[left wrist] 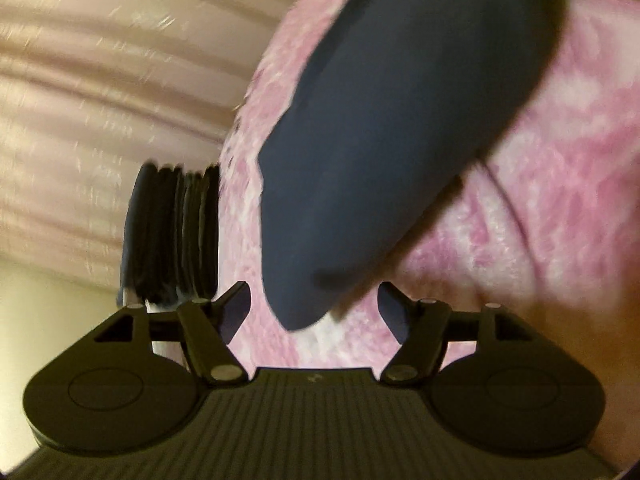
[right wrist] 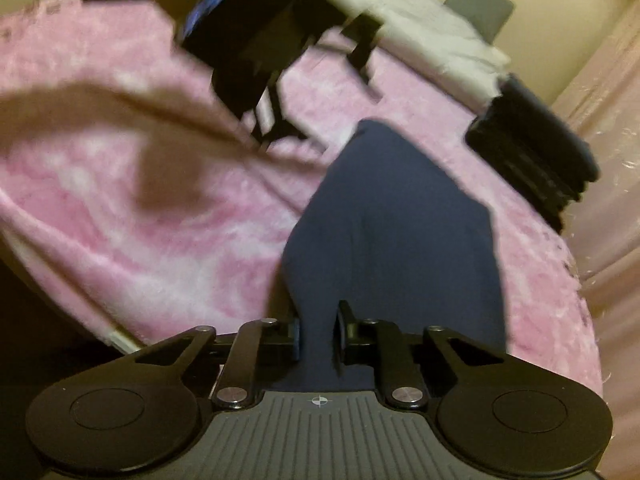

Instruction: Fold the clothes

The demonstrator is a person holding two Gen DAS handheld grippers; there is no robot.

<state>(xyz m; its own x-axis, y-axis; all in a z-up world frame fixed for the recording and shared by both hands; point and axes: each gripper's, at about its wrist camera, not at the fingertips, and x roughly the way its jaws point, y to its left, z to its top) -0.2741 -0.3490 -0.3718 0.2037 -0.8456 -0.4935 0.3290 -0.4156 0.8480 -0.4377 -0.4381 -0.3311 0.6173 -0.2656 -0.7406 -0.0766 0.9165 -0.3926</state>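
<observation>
In the right wrist view, we hold the right tool [right wrist: 318,338] at 6 o'clock with its jaws closed on a fold of the navy garment [right wrist: 394,232]. The cloth rises from the jaws toward 12 o'clock and hangs down on the 3 o'clock side, above the pink blanket [right wrist: 132,232] that covers the bed. Farther out, at 11 o'clock, the left tool [right wrist: 276,128] appears blurred over the blanket; this view does not settle how its jaws stand. At 2 o'clock a stack of dark folded clothes [right wrist: 532,148] rests on the blanket near its edge. Beyond it, a white sheet [right wrist: 420,28] runs toward a grey pillow [right wrist: 480,4] at 1 o'clock.

In the left wrist view, the jaws of the left tool [left wrist: 314,312] stand wide apart and grip nothing. The lower tip of the navy garment [left wrist: 400,128] hangs between the fingers; we cannot tell whether it touches them. The pink blanket [left wrist: 540,200] lies behind it. The stack of dark folded clothes [left wrist: 176,236] sits at 9 o'clock, with a pale curtain [left wrist: 100,100] beyond.
</observation>
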